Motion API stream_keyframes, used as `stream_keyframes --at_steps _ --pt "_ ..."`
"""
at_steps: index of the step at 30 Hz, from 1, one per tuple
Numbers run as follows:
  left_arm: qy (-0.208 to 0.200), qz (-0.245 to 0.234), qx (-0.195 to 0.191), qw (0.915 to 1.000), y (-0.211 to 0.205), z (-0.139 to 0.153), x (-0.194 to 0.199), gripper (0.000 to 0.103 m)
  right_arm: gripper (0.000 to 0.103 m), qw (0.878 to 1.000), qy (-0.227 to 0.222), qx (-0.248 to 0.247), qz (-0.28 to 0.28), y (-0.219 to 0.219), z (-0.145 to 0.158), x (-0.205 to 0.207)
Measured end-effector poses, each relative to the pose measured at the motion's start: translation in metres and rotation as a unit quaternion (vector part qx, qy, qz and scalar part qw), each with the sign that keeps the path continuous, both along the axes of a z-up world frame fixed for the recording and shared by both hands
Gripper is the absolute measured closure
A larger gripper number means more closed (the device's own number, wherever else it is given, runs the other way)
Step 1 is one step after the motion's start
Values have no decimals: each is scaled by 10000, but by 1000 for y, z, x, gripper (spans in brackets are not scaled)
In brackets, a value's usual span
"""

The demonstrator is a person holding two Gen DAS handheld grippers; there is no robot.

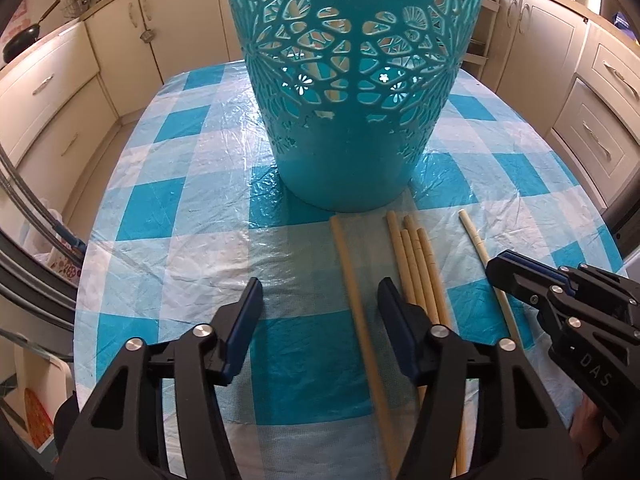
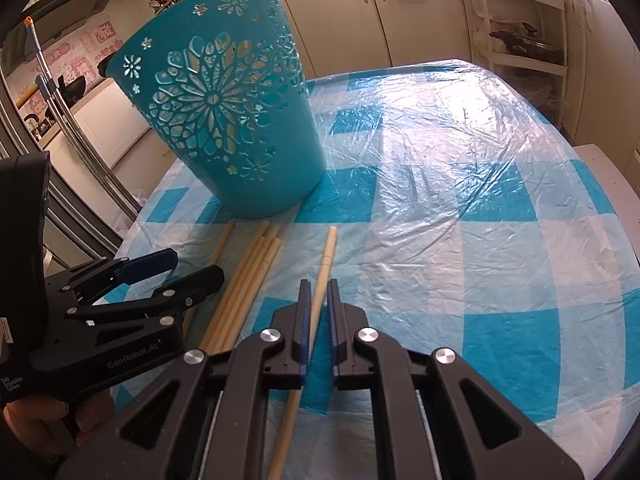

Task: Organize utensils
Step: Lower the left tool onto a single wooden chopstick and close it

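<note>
On a table under a blue-and-white checked cloth [image 2: 460, 208], a teal cut-out basket [image 1: 356, 92] stands at the far side with six pale chopsticks lying just in front of it. The left gripper [image 1: 320, 300], fingers wide apart, straddles the leftmost chopstick [image 1: 352, 280]. The right gripper [image 2: 319, 300] has its fingers nearly together around the rightmost chopstick [image 2: 326, 256]. Four chopsticks [image 1: 416, 256] lie bunched between.

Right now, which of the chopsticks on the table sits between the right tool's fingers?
The lone chopstick lying farthest right, apart from the bundle of four. The right tool has nearly closed around it; the left tool straddles another single chopstick.
</note>
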State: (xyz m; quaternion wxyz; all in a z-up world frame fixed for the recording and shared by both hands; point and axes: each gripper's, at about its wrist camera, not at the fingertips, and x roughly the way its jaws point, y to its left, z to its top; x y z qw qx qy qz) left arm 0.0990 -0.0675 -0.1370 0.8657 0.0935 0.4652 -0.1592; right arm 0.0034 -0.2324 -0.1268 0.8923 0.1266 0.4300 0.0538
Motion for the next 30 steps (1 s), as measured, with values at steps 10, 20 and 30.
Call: stream_keyframes --at_steps 10,20,30 --pt "-26 -173 -5 9998 3 1 -5 70 91 9990 115 -407 149 9 3 16" --pt "150 -68 -126 9998 17 1 2 84 91 9991 71 -358 228 6 3 14" --pt "285 -197 -446 9984 16 0 21 95 90 9998 51 -97 183 0 1 13"
